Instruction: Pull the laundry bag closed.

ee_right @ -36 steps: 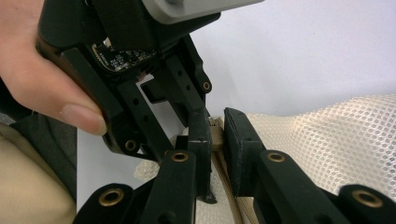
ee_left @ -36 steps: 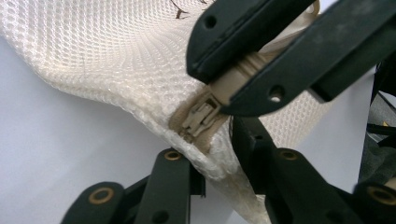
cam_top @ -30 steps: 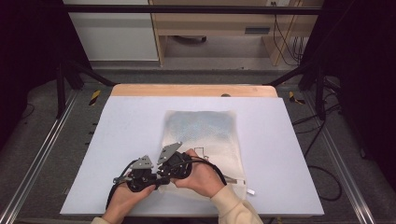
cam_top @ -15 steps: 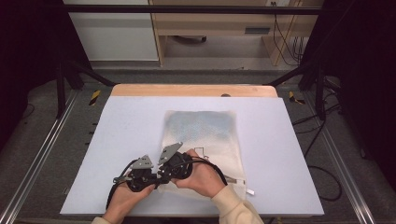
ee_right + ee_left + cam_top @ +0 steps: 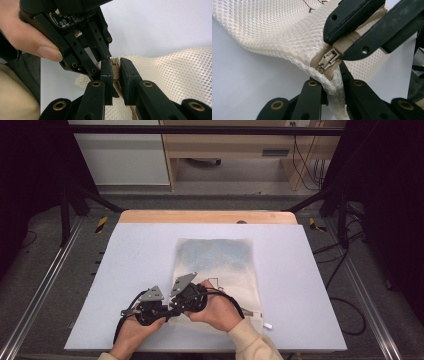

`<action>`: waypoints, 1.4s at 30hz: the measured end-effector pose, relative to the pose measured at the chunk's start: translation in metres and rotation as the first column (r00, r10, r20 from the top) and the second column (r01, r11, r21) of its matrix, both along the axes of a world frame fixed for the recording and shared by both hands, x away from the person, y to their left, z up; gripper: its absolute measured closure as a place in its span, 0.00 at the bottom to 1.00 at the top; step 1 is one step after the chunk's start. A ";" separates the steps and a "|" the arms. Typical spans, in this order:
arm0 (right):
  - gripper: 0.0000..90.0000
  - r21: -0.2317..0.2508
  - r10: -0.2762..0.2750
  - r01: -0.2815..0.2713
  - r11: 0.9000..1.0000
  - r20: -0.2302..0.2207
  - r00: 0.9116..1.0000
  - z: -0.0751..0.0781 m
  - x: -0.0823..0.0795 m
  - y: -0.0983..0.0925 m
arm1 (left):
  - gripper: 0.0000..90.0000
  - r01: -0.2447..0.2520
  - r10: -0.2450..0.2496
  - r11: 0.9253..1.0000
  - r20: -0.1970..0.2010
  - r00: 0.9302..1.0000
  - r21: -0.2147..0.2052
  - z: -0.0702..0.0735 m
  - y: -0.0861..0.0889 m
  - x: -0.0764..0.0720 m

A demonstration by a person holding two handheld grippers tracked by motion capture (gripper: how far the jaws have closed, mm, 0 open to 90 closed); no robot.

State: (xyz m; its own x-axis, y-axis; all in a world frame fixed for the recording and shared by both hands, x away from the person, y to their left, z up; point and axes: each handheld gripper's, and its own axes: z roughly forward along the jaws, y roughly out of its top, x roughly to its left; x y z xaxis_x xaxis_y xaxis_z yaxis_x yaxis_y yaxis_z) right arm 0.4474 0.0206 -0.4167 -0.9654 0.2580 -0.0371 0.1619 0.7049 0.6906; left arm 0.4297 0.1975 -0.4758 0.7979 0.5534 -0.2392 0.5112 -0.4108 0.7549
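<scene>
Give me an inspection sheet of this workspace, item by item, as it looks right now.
Surface: pale table top, wooden strip along its far edge.
Job's things: cream mesh bag lying flat, its near corner lifted; tan zipper slider at that corner.
Clutter: small white tab near the bag's near right corner.
Grippers: left tool shut on the bag's corner edge; right tool shut on the zipper tape beside the slider.
Cables: black cable trailing from the left tool; cables on the floor at right.
Surroundings: metal frame rails, wooden furniture beyond.
</scene>
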 end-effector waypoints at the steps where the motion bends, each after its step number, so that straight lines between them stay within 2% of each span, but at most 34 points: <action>1: 0.91 -0.001 0.000 0.000 1.000 0.001 1.000 0.000 0.000 0.000 | 0.94 0.001 -0.001 1.000 0.001 1.000 0.001 0.000 0.000 0.000; 23: 0.91 -0.017 0.008 -0.008 1.000 0.008 1.000 -0.003 -0.002 -0.003 | 0.95 0.005 -0.006 1.000 0.018 1.000 0.023 0.002 -0.001 -0.001; 42: 0.91 -0.031 0.011 -0.011 0.999 0.007 1.000 -0.006 -0.001 -0.005 | 0.95 0.003 -0.004 1.000 0.016 1.000 0.013 0.002 -0.001 -0.001</action>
